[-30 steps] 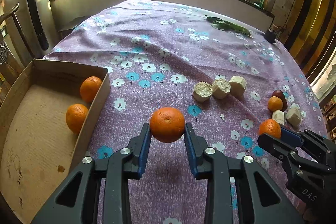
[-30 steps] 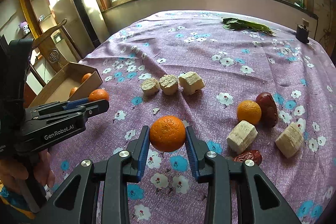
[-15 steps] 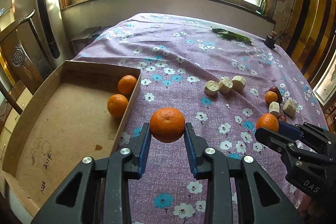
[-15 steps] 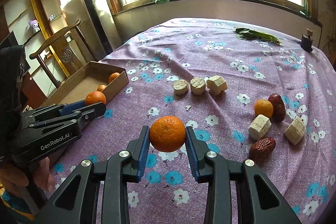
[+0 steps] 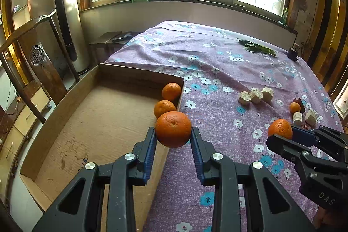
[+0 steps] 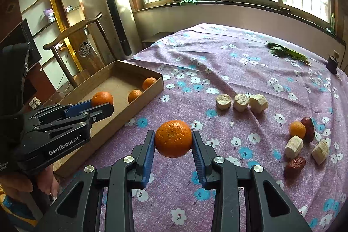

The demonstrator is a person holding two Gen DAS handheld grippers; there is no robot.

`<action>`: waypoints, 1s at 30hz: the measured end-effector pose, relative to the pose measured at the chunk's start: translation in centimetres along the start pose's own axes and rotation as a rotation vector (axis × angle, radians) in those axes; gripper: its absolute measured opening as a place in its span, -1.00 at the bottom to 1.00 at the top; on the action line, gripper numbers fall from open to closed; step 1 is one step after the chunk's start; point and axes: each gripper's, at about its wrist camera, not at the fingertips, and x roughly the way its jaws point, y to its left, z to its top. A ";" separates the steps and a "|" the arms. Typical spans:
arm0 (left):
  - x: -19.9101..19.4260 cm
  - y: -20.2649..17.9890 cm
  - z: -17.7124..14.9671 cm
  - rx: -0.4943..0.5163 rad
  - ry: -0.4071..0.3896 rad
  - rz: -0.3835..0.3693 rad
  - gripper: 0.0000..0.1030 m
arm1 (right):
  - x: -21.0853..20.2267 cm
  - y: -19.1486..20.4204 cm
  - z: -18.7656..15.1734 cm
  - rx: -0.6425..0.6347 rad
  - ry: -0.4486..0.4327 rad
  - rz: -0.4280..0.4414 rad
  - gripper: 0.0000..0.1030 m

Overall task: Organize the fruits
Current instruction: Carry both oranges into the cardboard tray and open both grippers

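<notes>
My left gripper [image 5: 173, 138] is shut on an orange [image 5: 173, 129] and holds it above the right wall of the cardboard box [image 5: 65, 97]. Two oranges [image 5: 168, 99] lie in the box's far right corner. My right gripper [image 6: 173, 144] is shut on another orange [image 6: 173, 138] above the cloth, right of the box [image 6: 143, 99]. The left gripper and its orange [image 6: 102, 99] show in the right wrist view over the box. The right gripper's orange [image 5: 280, 129] shows in the left wrist view. A small orange [image 6: 297, 129] lies on the cloth at the right.
The table has a purple flowered cloth [image 5: 217, 71]. Three pale chunks [image 6: 240, 101] lie in a row mid-table. Red dates [image 6: 294, 164] and two more pale chunks [image 6: 293, 146] lie by the small orange. Green leaves [image 6: 287, 53] lie at the back. A wooden chair [image 5: 32, 53] stands left.
Both grippers have moved left and up with their oranges. The left orange has gone from above the cloth to above the box's right wall.
</notes>
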 end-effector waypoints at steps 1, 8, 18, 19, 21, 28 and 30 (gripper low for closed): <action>-0.1 0.4 0.1 -0.002 -0.002 0.007 -0.40 | 0.2 0.5 0.2 -0.010 0.001 0.005 -0.29; -0.3 3.4 0.6 -0.027 -0.009 0.052 -0.40 | 1.6 3.2 1.4 -0.062 0.009 0.040 -0.29; 0.1 8.2 1.6 -0.097 0.003 0.084 -0.40 | 3.9 6.5 2.7 -0.129 0.033 0.085 -0.29; 0.4 8.7 1.6 -0.105 0.012 0.082 -0.40 | 4.3 6.9 2.8 -0.134 0.037 0.091 -0.29; 0.8 9.3 1.6 -0.116 0.027 0.083 -0.40 | 5.1 7.5 3.1 -0.146 0.048 0.104 -0.29; 2.7 10.2 1.5 -0.127 0.075 0.088 -0.40 | 7.9 9.4 3.9 -0.181 0.089 0.138 -0.29; 3.0 10.3 1.5 -0.127 0.082 0.093 -0.40 | 8.5 9.8 4.1 -0.189 0.100 0.146 -0.28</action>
